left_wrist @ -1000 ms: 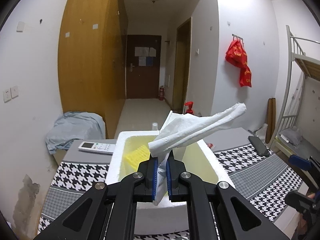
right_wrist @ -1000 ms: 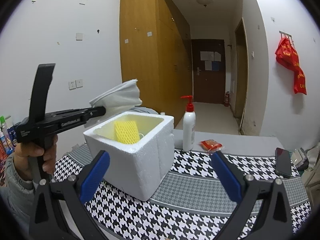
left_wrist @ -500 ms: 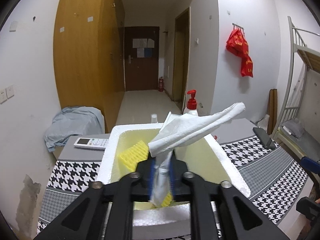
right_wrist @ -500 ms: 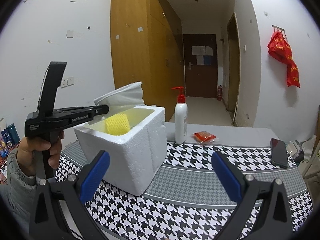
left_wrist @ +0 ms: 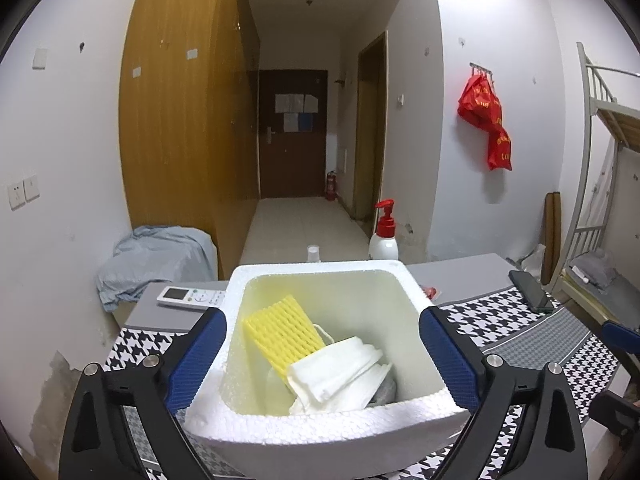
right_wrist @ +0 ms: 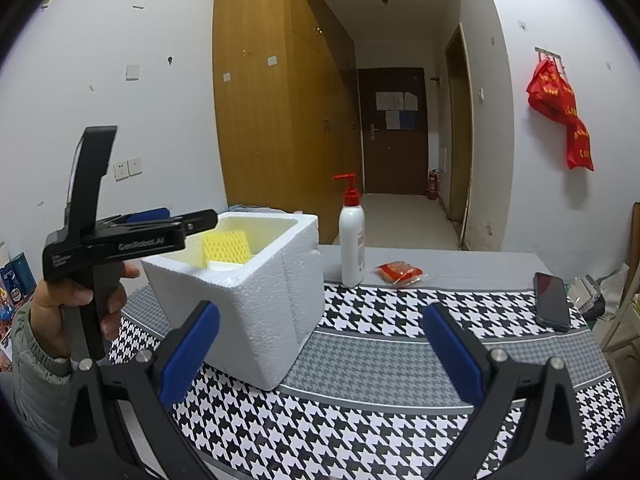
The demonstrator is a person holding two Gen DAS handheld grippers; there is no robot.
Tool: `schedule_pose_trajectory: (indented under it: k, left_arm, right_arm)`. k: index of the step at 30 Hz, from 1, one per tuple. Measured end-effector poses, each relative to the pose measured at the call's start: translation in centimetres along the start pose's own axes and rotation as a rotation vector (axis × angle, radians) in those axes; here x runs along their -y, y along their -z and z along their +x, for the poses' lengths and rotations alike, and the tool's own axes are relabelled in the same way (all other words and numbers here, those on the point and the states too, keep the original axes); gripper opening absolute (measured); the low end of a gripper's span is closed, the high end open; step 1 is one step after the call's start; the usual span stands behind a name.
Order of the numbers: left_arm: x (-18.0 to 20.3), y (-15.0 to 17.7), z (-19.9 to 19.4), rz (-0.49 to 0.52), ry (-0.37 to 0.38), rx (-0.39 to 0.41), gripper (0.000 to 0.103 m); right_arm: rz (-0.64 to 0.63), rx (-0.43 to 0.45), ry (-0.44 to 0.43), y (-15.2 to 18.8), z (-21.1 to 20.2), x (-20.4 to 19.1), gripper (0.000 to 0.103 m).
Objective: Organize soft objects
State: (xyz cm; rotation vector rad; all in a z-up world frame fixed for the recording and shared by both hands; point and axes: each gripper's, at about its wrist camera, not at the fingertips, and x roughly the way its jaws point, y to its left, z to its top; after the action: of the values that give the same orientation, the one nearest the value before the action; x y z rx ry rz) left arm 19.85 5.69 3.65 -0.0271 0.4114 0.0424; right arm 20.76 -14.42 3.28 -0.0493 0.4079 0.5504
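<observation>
The left gripper (left_wrist: 322,354) hangs over the open white polystyrene foam box (left_wrist: 256,436), its 2 blue-padded jaws having just been opening and now spread wide to either side of the box, with nothing pressed between them. The folded white cloth (left_wrist: 338,370) lies inside the box at the near right, resting against the yellow foam mesh sleeve (left_wrist: 282,334), which leans tilted on the left inner wall. In the right wrist view the same box (right_wrist: 256,308) stands on the black-and-white houndstooth tablecloth (right_wrist: 360,420), and a person's hand (right_wrist: 70,308) in a grey-green sleeve grips the handle of the left gripper (right_wrist: 200,220) at the box's rim. The right gripper (right_wrist: 320,344) is held apart from the box, jaws wide and empty. Behind the box stand a white pump bottle with a red dispenser (right_wrist: 352,240), a small red packet (right_wrist: 398,273) just beside it, and a black phone (right_wrist: 552,300) well to the right. A white remote control (left_wrist: 190,298) lies left of the box.
</observation>
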Motion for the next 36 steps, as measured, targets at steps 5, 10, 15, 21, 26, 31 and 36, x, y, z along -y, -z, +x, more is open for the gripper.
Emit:
schedule_pose_trajectory:
  k: [5, 10, 15, 21, 26, 31, 36]
  left_arm:
    - [0.5, 0.2, -1.6, 0.005, -0.001, 0.019, 0.098]
    - [1.0, 0.3, -3.7, 0.015, -0.033, 0.044, 0.099]
    - [1.5, 0.3, -6.3, 0.014, -0.033, 0.084, 0.099]
    - [2.4, 0.3, -9.3, 0.032, -0.031, 0.134, 0.100]
    - [2.7, 0.4, -12.0, 0.031, -0.032, 0.180, 0.102]
    - [3.1, 0.8, -14.4, 0.032, -0.030, 0.209, 0.102]
    - [3.6, 1.9, -16.4, 0.046, -0.026, 0.232, 0.102]
  right_arm:
    - [0.004, 0.010, 0.005, -0.2, 0.0, 0.3, 0.103]
    - [0.016, 0.021, 0.014, -0.6, -0.4, 0.5, 0.103]
    - [0.014, 0.045, 0.016, -1.3, -1.3, 0.3, 0.103]
    - [0.005, 0.093, 0.009, -2.0, -3.1, -0.4, 0.103]
    - [0.005, 0.117, 0.000, -2.3, -4.7, -1.1, 0.103]
    - [0.009, 0.135, 0.018, -2.3, -6.5, -1.9, 0.103]
    - [0.004, 0.152, 0.005, -1.9, -8.5, -2.6, 0.103]
